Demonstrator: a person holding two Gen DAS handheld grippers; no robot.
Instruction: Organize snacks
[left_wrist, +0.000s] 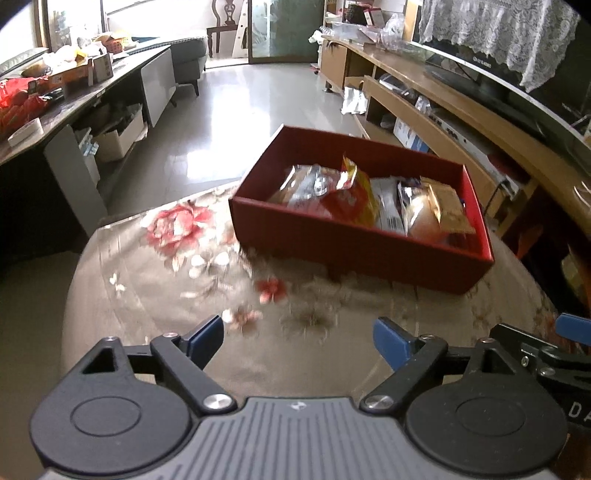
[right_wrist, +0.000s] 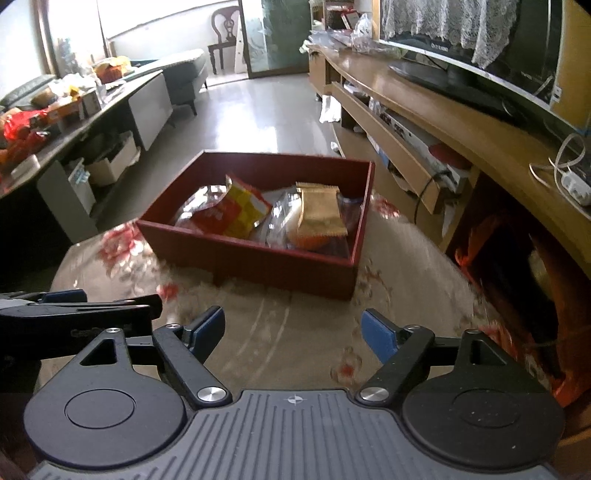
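A dark red box (left_wrist: 347, 242) (right_wrist: 243, 258) stands on the flowered tablecloth (left_wrist: 166, 280) (right_wrist: 295, 332) beyond both grippers. Several snack packets lie inside it, among them a red-and-yellow bag (left_wrist: 351, 195) (right_wrist: 236, 212) and a gold packet (left_wrist: 448, 206) (right_wrist: 319, 210). My left gripper (left_wrist: 299, 338) hangs open over bare cloth, short of the box, with nothing between its blue pads. Just to its right my right gripper (right_wrist: 293, 328) is open and empty too. Each gripper shows at the other view's edge: the right gripper (left_wrist: 554, 350) and the left gripper (right_wrist: 74, 306).
A wooden TV cabinet (right_wrist: 424, 122) with a television (right_wrist: 498, 55) runs along the right, close to the table's edge. A cluttered dark desk (left_wrist: 55, 99) stands at the left across a strip of tiled floor (left_wrist: 240, 110). The cloth drops off at the left.
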